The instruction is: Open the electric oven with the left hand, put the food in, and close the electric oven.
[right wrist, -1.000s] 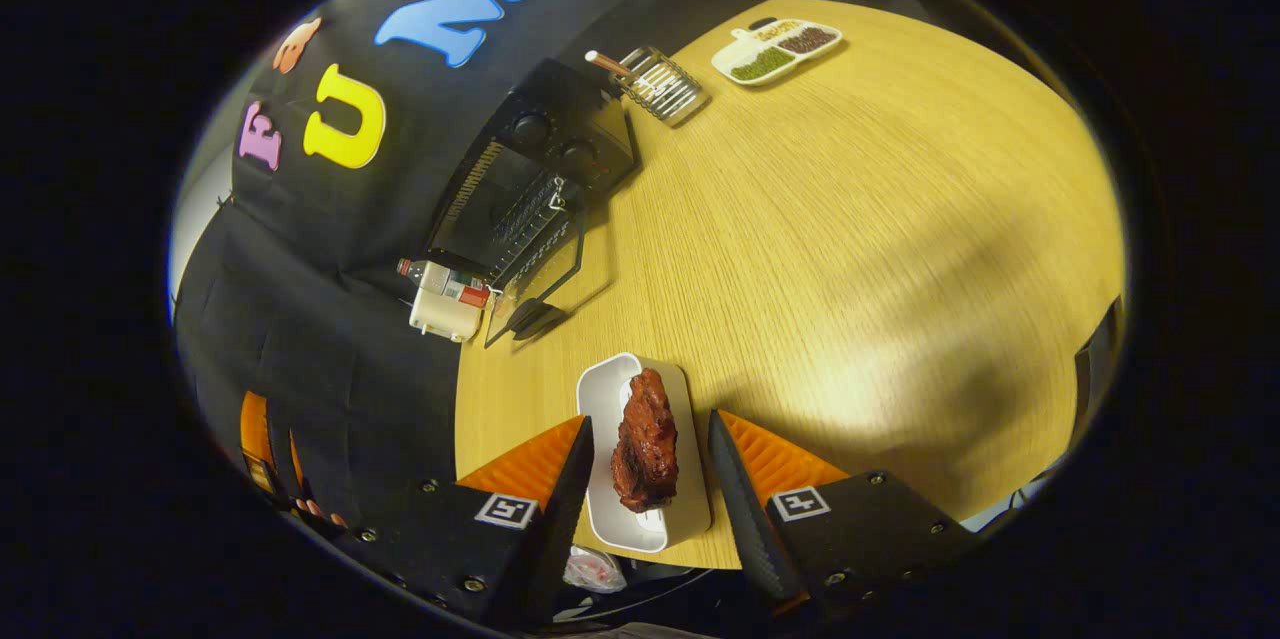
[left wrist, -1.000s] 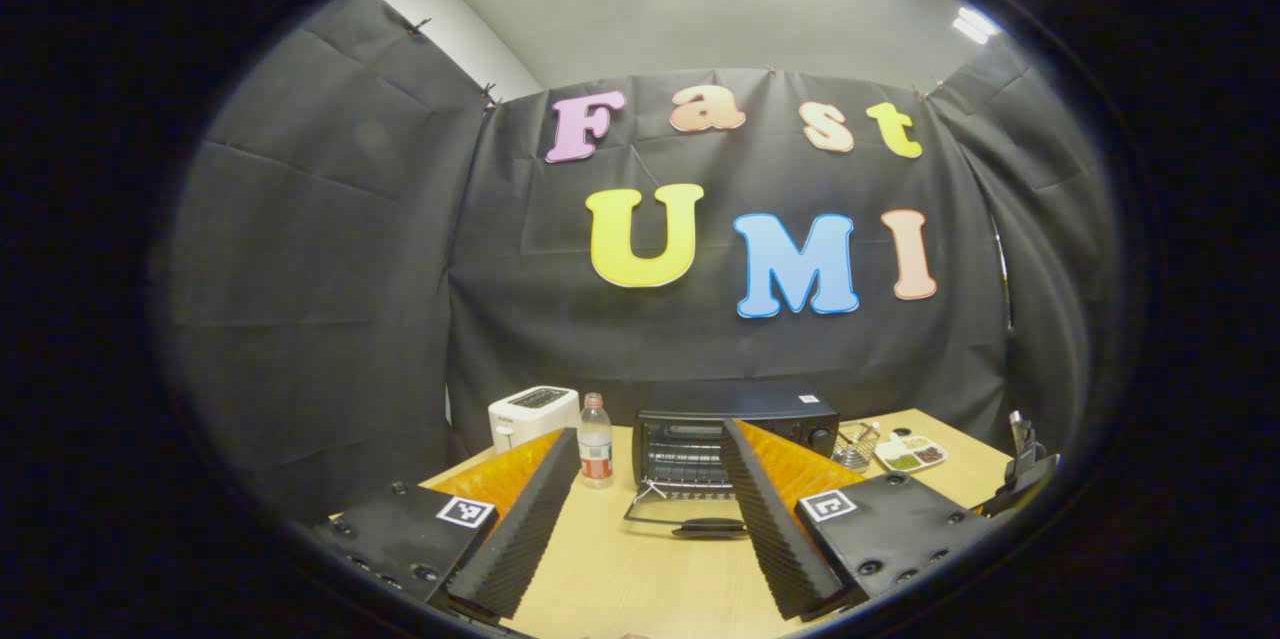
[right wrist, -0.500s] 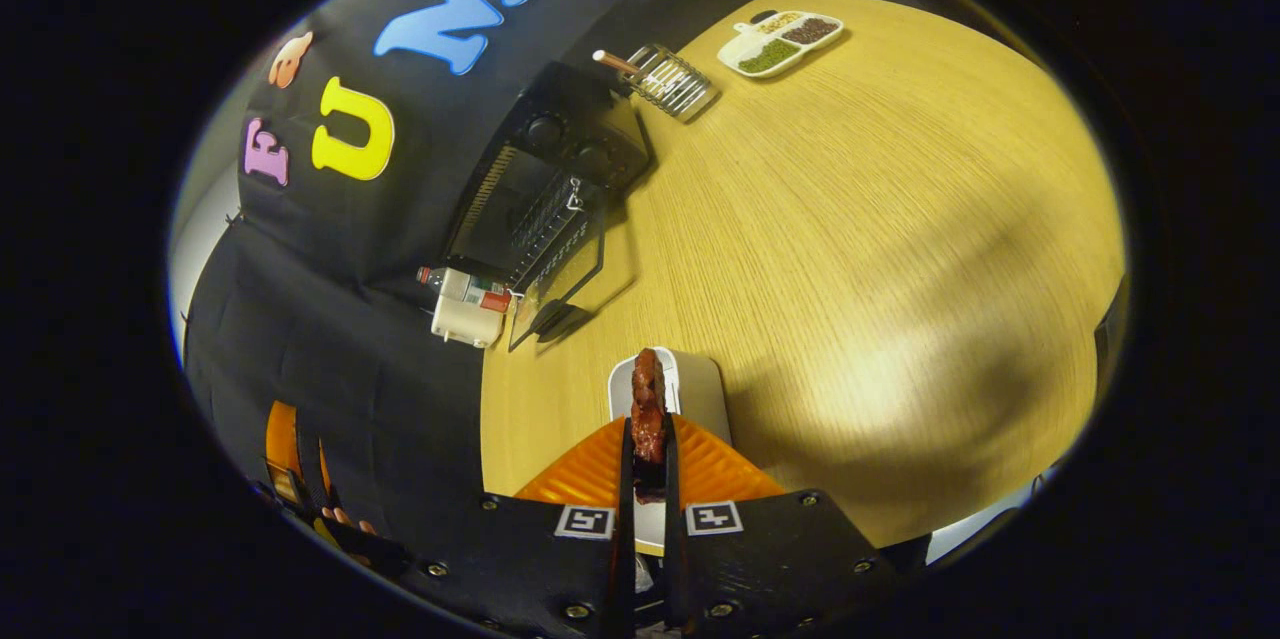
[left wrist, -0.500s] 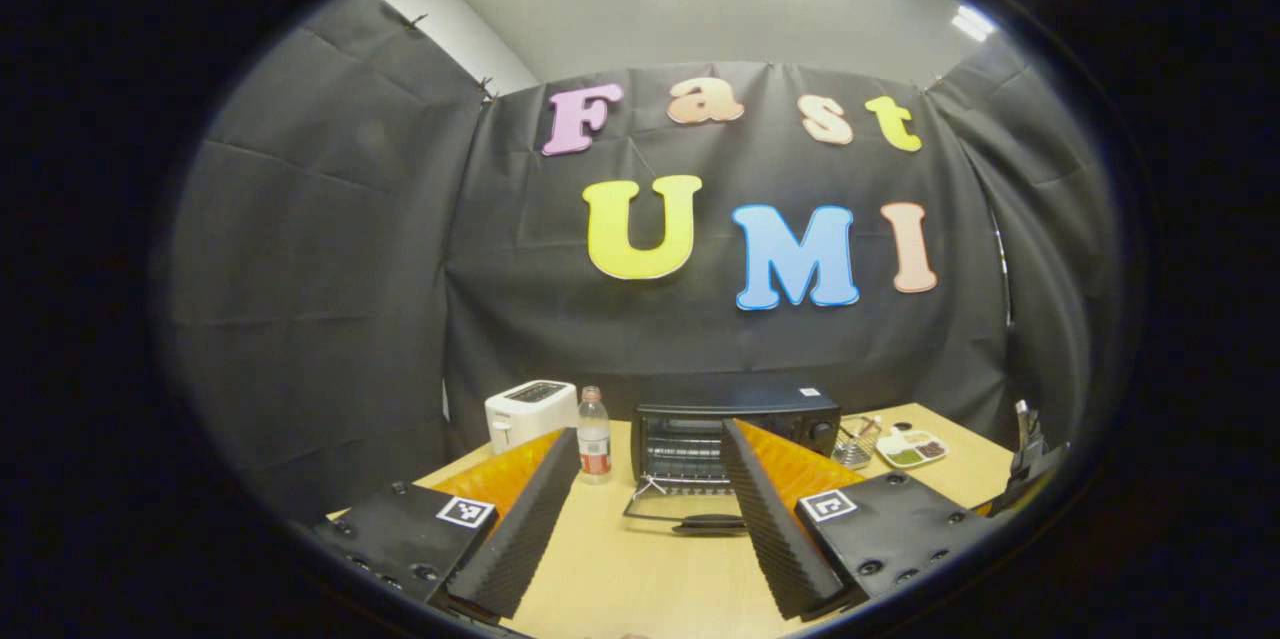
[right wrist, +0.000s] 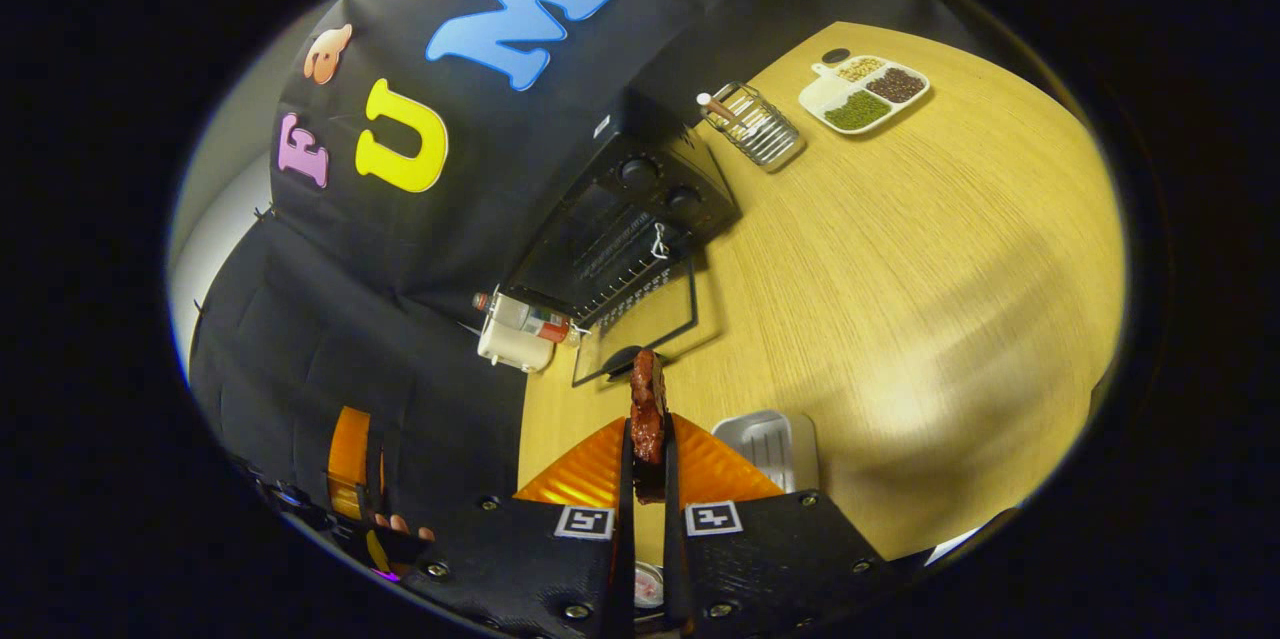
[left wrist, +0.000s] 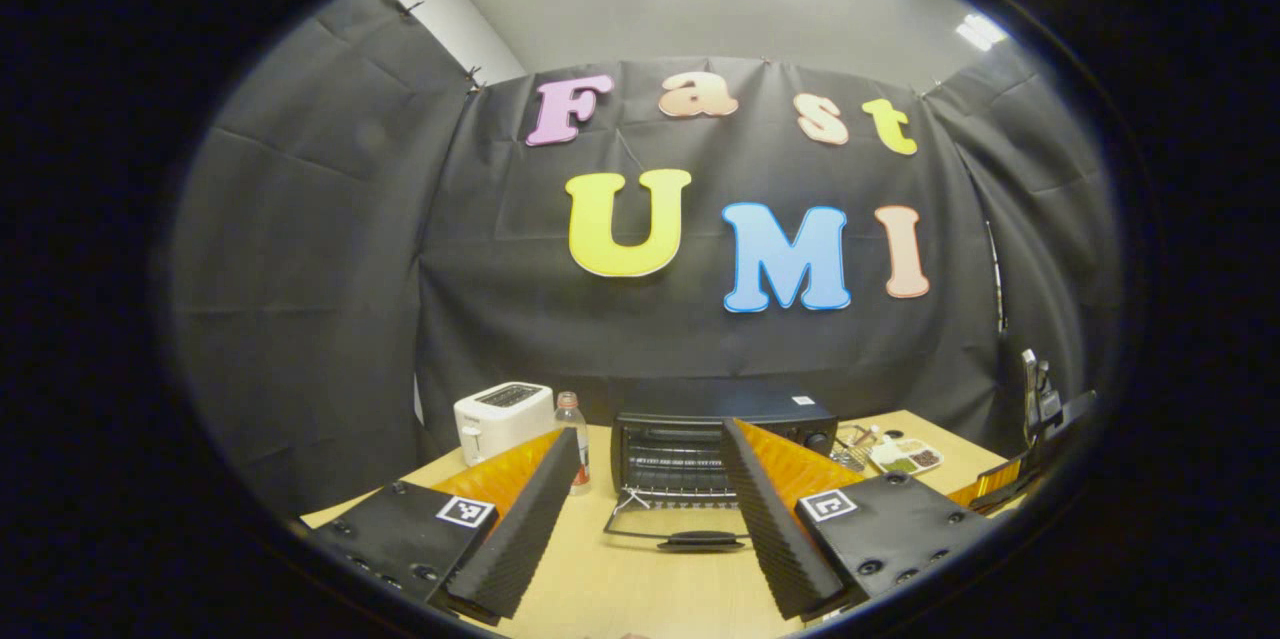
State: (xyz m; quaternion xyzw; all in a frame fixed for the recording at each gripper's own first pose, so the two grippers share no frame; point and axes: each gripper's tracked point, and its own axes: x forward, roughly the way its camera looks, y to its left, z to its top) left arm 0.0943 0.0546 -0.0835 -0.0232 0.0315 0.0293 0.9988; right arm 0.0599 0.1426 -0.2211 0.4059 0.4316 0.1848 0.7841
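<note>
The piece of meat (right wrist: 648, 409) is pinched between the fingers of the right gripper (right wrist: 647, 449), held above the table (right wrist: 900, 249), with the empty white tray (right wrist: 765, 439) just beside it. Farther off the electric oven (left wrist: 720, 439) stands with its door (left wrist: 670, 524) folded down flat, a bottle (left wrist: 570, 424) and white toaster (left wrist: 500, 414) to one side, a wire rack (right wrist: 755, 124) and a divided dish (right wrist: 865, 94) of green and dark grains to the other. The left gripper (left wrist: 645, 519) hangs wide apart, empty, facing the oven.
</note>
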